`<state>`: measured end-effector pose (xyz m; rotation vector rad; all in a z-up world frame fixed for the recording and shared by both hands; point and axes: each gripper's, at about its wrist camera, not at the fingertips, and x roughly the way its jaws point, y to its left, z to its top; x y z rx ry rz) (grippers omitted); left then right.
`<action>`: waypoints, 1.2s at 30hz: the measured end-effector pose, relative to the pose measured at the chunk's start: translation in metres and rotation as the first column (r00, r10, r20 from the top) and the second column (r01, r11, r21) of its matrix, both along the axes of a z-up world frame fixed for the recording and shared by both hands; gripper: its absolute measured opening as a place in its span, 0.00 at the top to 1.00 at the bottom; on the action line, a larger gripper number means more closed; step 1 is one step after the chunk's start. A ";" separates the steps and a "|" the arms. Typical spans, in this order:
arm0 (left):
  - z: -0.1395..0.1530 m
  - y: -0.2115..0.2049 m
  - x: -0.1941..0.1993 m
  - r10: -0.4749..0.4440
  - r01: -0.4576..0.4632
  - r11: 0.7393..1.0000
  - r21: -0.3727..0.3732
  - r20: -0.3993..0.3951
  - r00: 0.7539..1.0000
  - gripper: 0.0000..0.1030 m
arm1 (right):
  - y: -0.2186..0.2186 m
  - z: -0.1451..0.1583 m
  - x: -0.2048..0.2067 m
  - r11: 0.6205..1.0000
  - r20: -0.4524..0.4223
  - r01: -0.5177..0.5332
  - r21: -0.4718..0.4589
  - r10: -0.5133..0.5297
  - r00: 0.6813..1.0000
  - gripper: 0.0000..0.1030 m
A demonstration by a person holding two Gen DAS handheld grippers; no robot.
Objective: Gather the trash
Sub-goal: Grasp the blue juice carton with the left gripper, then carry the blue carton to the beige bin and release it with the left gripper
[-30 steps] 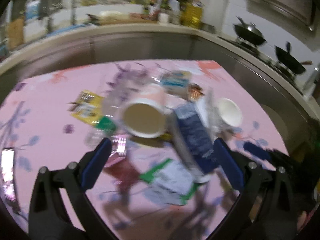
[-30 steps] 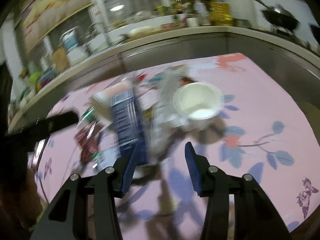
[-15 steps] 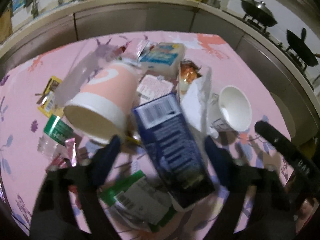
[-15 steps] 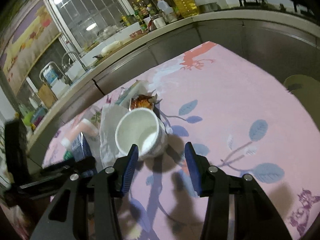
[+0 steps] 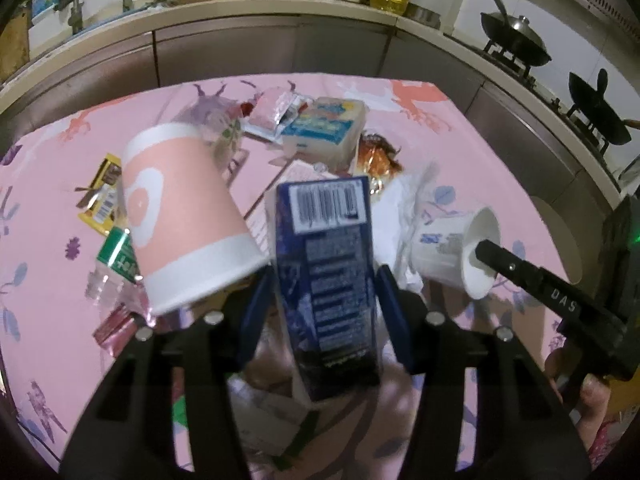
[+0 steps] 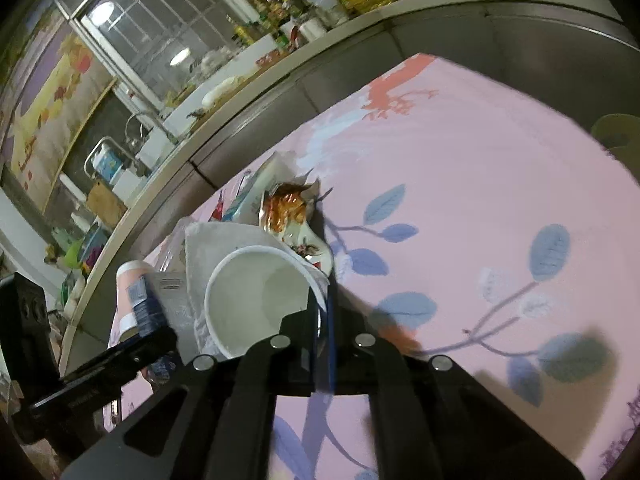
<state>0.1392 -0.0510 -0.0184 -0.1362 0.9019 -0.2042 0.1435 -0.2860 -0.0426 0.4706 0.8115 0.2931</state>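
Between the left gripper (image 5: 325, 306) and its closing blue fingers (image 5: 390, 312) stands a dark blue barcoded carton (image 5: 328, 268), leaning on a tipped pink paper cup (image 5: 180, 216) amid wrappers on the pink floral desk (image 5: 48, 184); contact is unclear. From the right view, the right gripper (image 6: 320, 312) pinches the white paper cup (image 6: 256, 300) by its rim, ready to lift.

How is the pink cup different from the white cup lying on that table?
The pink cup is salmon pink with white bands and a white ring mark; the white cup is white with small blue print. The pink cup looks larger. The pink cup's mouth faces the left wrist camera; the white cup's mouth faces right, where the right gripper has shut on its rim. Both lie on their sides, apparently empty, among the litter on the pink tablecloth.
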 end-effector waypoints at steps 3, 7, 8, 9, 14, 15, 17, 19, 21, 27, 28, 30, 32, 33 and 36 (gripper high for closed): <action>0.015 0.001 -0.007 -0.004 0.005 1.000 -0.010 0.038 0.999 0.52 | -0.013 0.008 -0.008 0.999 0.036 0.040 0.000 -0.040 0.999 0.99; 0.035 0.001 -0.012 -0.012 0.015 0.999 -0.034 0.088 0.996 0.52 | -0.029 0.014 -0.014 0.997 0.063 0.077 -0.016 -0.076 0.995 0.99; 0.042 -0.002 -0.013 -0.018 0.021 0.999 -0.034 0.104 0.994 0.52 | -0.033 0.014 -0.014 0.996 0.062 0.084 -0.013 -0.083 0.995 0.99; 0.047 -0.004 -0.013 -0.022 0.026 0.999 -0.033 0.115 0.993 0.52 | -0.038 0.013 -0.015 0.996 0.060 0.093 -0.007 -0.093 0.994 0.99; 0.073 -0.025 -0.006 -0.065 0.073 0.996 -0.047 0.148 0.987 0.52 | -0.067 0.017 -0.023 0.988 0.088 0.153 0.018 -0.154 0.984 0.99; 0.077 -0.034 -0.003 -0.083 0.091 0.995 -0.048 0.152 0.985 0.52 | -0.076 0.019 -0.024 0.985 0.097 0.171 0.021 -0.172 0.980 0.99; 0.088 -0.058 0.004 -0.133 0.142 0.989 -0.049 0.162 0.978 0.52 | -0.098 0.023 -0.028 0.976 0.117 0.215 0.029 -0.217 0.969 0.99; 0.096 -0.091 0.016 -0.202 0.215 0.975 -0.061 0.168 0.965 0.52 | -0.122 0.027 -0.032 0.963 0.135 0.269 0.028 -0.271 0.953 0.99; 0.100 -0.127 0.029 -0.264 0.278 0.958 -0.067 0.165 0.950 0.52 | -0.149 0.028 -0.037 0.942 0.142 0.334 0.031 -0.335 0.931 0.99; 0.088 -0.253 0.065 -0.450 0.463 0.879 -0.113 0.121 0.885 0.53 | -0.227 0.017 -0.053 0.855 0.132 0.519 -0.020 -0.512 0.849 0.99; 0.085 -0.273 0.069 -0.473 0.484 0.867 -0.114 0.116 0.874 0.53 | -0.242 0.013 -0.055 0.835 0.123 0.550 -0.035 -0.542 0.831 0.99; 0.075 -0.314 0.077 -0.518 0.528 0.840 -0.124 0.102 0.849 0.53 | -0.260 0.005 -0.054 0.812 0.109 0.581 -0.058 -0.573 0.812 0.99; 0.065 -0.351 0.084 -0.557 0.562 0.815 -0.140 0.080 0.827 0.53 | -0.273 -0.004 -0.052 0.796 0.089 0.601 -0.080 -0.594 0.799 0.99; 0.060 -0.366 0.087 -0.576 0.579 0.802 -0.147 0.070 0.815 0.53 | -0.279 -0.010 -0.049 0.792 0.070 0.604 -0.085 -0.600 0.797 0.99; 0.040 -0.398 0.090 -0.604 0.602 0.790 -0.113 0.022 0.797 0.51 | -0.287 -0.024 -0.046 0.811 0.020 0.582 -0.067 -0.582 0.813 0.98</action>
